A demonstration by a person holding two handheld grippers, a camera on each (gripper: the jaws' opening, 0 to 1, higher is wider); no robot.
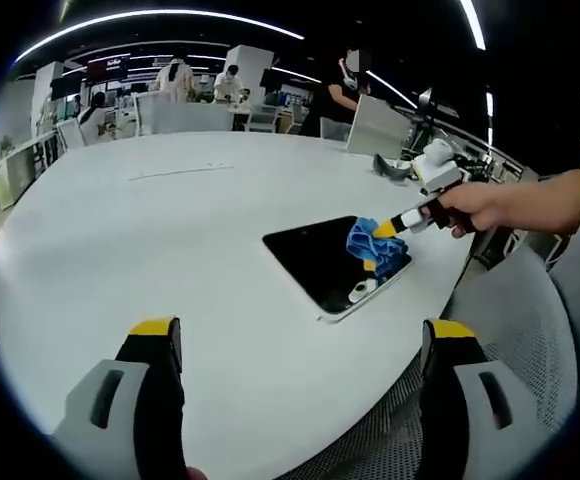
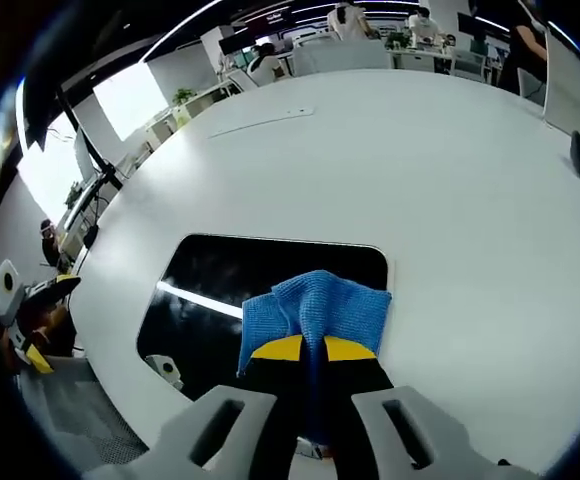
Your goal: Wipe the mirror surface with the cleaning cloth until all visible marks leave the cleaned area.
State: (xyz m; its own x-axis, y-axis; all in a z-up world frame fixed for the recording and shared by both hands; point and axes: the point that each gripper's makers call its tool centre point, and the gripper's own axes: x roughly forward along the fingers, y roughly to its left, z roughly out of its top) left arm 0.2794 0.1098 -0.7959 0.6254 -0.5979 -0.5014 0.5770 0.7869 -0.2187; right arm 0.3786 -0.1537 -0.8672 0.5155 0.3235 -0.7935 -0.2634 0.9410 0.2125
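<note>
A dark rectangular mirror lies flat near the edge of the white round table. My right gripper, held by a person's hand, is shut on a blue cleaning cloth that rests on the mirror's right part. From the right gripper view the cloth is folded between the yellow-tipped jaws of that gripper and presses on the mirror, whose glass reflects a ceiling light strip. My left gripper is open above the bare table, short of the mirror.
A dark small object lies on the table beyond the mirror. Chairs and people stand at the far side of the room. A grey mesh chair sits by the table edge close to the mirror.
</note>
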